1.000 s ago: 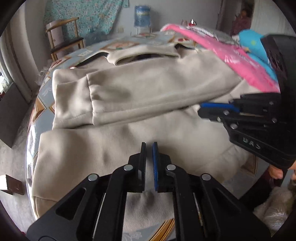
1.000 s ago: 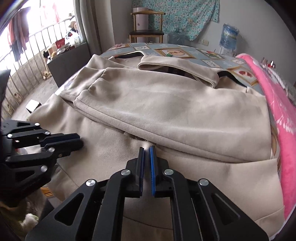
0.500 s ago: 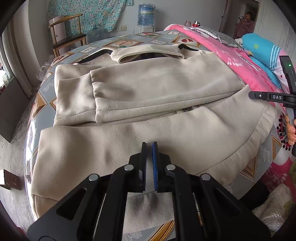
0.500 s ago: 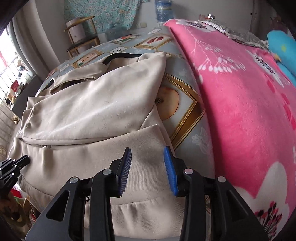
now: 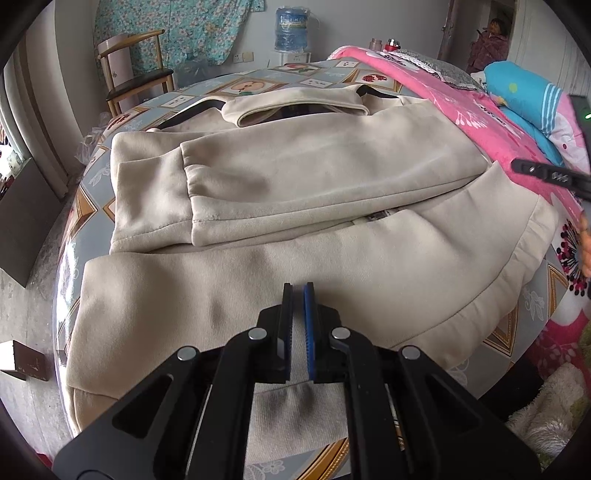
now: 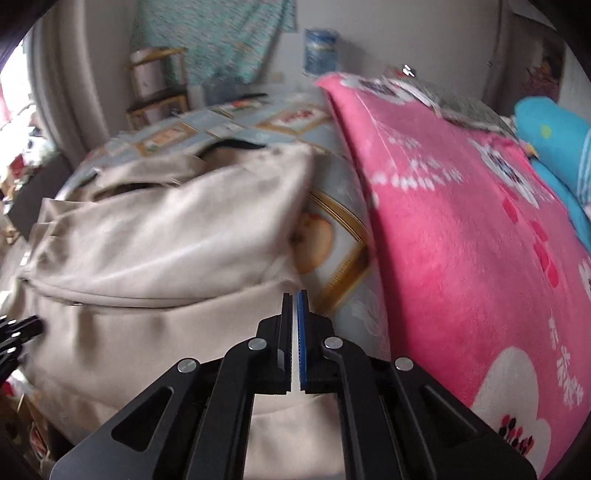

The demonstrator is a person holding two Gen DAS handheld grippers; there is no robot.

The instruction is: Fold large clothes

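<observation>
Sweatshirt [image 5: 295,192] flat on bed [image 5: 258,85]; right gripper [image 6: 294,332] closed, empty.

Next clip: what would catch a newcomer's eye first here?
A big beige sweatshirt spread across the patterned bedcover, its sleeve folded across the chest. To its right lies a bright pink blanket. The left gripper and right gripper are both shut at the hem, nearest the cameras.

No legible text from either of my wrist views. The water jug [image 5: 290,30] at 12 o'clock carries a blue label, too small to read. The bed cover [image 5: 243,85] shows picture tiles with no readable characters. Marks on my right hand-held gripper [image 5: 550,173], at 3 o'clock, stay unresolved.
</observation>
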